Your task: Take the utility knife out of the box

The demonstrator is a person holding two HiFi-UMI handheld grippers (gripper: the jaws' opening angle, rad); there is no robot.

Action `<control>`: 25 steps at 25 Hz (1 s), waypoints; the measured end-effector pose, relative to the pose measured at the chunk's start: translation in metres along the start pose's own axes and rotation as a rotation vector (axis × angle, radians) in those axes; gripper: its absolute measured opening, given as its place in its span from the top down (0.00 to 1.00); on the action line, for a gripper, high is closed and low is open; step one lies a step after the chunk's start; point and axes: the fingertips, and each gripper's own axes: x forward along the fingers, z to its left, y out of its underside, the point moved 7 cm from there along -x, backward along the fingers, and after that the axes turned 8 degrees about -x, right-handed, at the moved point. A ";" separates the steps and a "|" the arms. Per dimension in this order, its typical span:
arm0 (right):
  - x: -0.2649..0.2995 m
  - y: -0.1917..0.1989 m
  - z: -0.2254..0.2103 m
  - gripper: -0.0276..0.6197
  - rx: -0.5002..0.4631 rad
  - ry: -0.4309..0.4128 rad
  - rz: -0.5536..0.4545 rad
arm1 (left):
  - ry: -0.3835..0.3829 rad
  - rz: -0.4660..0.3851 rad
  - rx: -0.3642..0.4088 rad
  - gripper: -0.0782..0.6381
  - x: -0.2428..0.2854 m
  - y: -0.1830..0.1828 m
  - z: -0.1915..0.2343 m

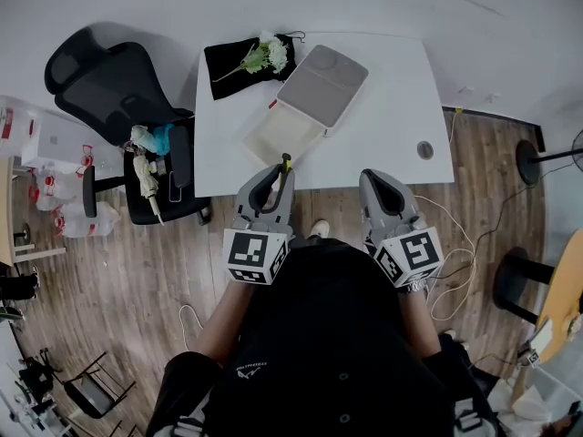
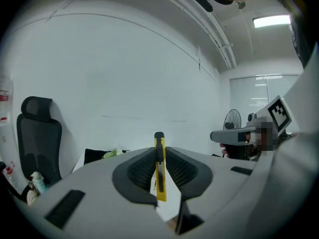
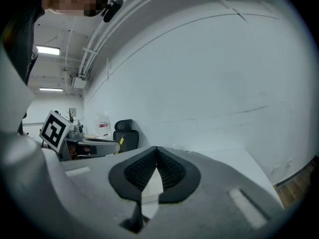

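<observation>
One grip matters: left claw [image 2: 159, 151] pinches the utility knife [image 2: 160, 183] (seemingly clear of the box [image 1: 273, 137], upper centre); keep pressure steady. Right claw [image 3: 157, 151] closed, empty.

My left gripper [image 2: 159, 150] gripped yellow knife [image 2: 160, 182] upright between pads. Chair [image 2: 38, 136] at left, fan [image 2: 232, 119] at right.

The utility knife [image 2: 160, 169], slim and yellow with a black end, stood clamped edge-on between the left gripper's [image 2: 159, 151] pads, seemingly lifted clear of the box [image 1: 273, 139]. The box was shallow and off-white and sat open on the table [image 1: 392, 126], its greyish lid [image 1: 322, 85] swung back behind it.
</observation>
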 end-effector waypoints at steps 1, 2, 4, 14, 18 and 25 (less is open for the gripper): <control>0.000 -0.005 -0.002 0.95 -0.012 0.002 -0.012 | 0.001 -0.012 0.006 0.80 0.001 -0.004 0.000; 0.000 -0.011 -0.005 0.95 -0.025 0.005 -0.025 | 0.003 -0.024 0.013 0.80 0.002 -0.009 -0.001; -0.001 -0.022 -0.009 0.95 -0.050 0.011 -0.051 | 0.011 -0.051 0.027 0.80 0.003 -0.020 -0.001; -0.007 -0.070 -0.020 0.95 -0.100 0.024 -0.161 | 0.050 -0.177 0.069 0.80 0.006 -0.077 -0.009; -0.008 -0.089 -0.022 0.95 -0.147 0.023 -0.193 | 0.087 -0.225 0.078 0.80 0.006 -0.097 -0.013; -0.012 -0.124 -0.026 0.95 -0.251 0.027 -0.241 | 0.105 -0.310 0.138 0.80 0.001 -0.136 -0.019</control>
